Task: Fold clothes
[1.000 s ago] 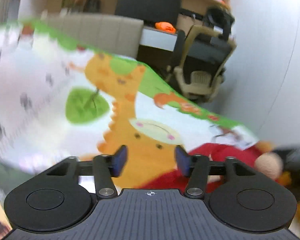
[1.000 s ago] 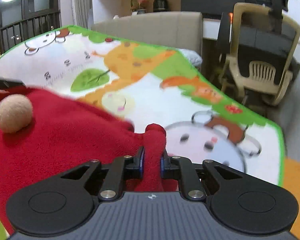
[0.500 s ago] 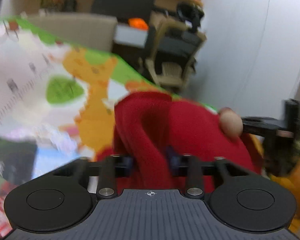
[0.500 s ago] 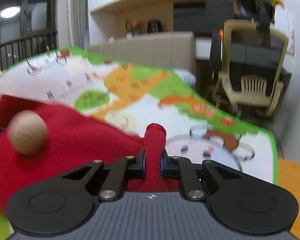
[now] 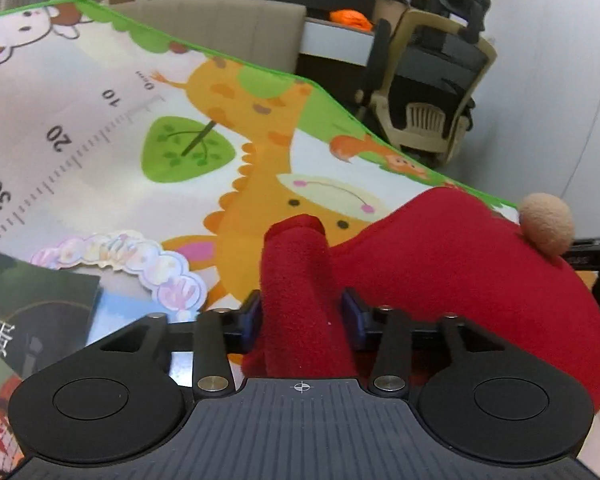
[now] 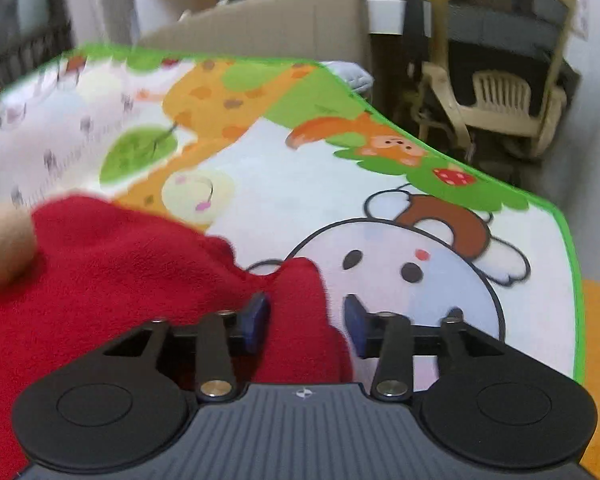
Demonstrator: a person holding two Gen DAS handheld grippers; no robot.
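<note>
- The red fleece garment (image 5: 460, 264) lies on a bright cartoon play mat (image 5: 112, 132). The mat is flat and wide, so it looks like a good place to fold.
- The left gripper (image 5: 302, 316) pinches a bunched-up fold of the red cloth. Its blue pads (image 5: 251, 316) press on both sides of the cloth.
- I think it holds that bit so it can lift it and lay it over the rest.
- The right gripper (image 6: 306, 322) has its pads standing apart. Red cloth sits between them and touches the left pad, but there is a gap at the right pad, so it is not pinching.
- The left view is sharp. It shows the numbers on the mat and the whole tan pompom (image 5: 546, 226) on the far side of the cloth.
- The right view is blurry. It shows the mat's bear face (image 6: 400, 268) and only the edge of the pompom.
- Both views show a beige office chair (image 5: 428, 92) behind the mat.
</note>
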